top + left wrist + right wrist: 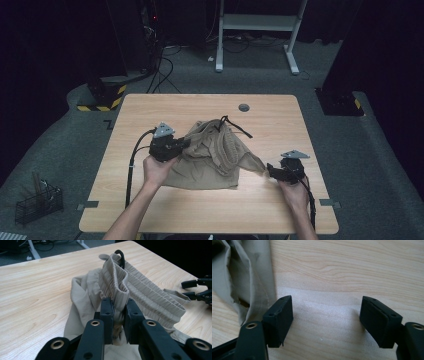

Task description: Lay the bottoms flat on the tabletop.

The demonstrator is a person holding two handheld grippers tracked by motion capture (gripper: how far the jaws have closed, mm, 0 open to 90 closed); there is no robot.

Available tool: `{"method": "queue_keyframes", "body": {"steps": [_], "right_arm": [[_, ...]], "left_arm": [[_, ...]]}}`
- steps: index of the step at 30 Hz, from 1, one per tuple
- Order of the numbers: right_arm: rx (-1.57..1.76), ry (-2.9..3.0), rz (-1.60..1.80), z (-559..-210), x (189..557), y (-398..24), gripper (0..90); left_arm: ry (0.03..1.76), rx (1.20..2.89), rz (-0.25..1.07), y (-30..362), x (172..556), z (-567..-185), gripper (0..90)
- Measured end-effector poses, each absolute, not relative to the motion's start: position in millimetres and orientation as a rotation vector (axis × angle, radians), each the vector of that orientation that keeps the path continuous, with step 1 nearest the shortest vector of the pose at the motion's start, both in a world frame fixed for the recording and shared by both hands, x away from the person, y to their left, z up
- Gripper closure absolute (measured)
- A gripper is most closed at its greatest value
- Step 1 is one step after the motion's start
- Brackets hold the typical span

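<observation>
A pair of beige shorts [212,157] is crumpled near the middle of a light wooden table [150,210], with the elastic waistband [140,295] bunched upward and a black drawstring [235,125] trailing toward the far edge. A grey grommet [244,107] is set in the tabletop beyond the shorts. The table is ringed by grey carpet in a dark room; a white desk frame [255,30] and loose cables are seen at the back, a yellow-and-black striped base [102,97] at the far left, and a wire basket [37,202] on the floor at the near left.

The left gripper [117,315] is clamped on a fold of the shorts, close under the waistband, and is held from below by the left hand [157,170]. The right gripper [327,320] is held wide just beside a corner of the fabric, nothing being gripped between its jaws.
</observation>
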State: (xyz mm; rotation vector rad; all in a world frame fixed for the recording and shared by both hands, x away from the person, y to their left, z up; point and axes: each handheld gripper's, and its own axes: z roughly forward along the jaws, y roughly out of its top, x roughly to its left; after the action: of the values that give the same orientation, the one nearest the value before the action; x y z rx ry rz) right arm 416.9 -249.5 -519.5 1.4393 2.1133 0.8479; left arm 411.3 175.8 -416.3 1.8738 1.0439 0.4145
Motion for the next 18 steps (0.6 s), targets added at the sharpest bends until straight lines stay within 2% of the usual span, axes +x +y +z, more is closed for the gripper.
{"method": "queue_keyframes", "body": {"steps": [2,10,18], "right_arm": [[1.416,2.117,0.850,-516,411,-246,42.5],[1.239,2.143,1.016,-500,378,-232,55.7],[0.960,2.333,1.234,-496,356,-187,66.5]], "left_arm": [[1.048,1.874,0.419,178,412,-416,79.1],[1.056,1.867,0.435,182,417,-413,79.1],[1.074,1.861,0.440,185,424,-413,79.1]]}}
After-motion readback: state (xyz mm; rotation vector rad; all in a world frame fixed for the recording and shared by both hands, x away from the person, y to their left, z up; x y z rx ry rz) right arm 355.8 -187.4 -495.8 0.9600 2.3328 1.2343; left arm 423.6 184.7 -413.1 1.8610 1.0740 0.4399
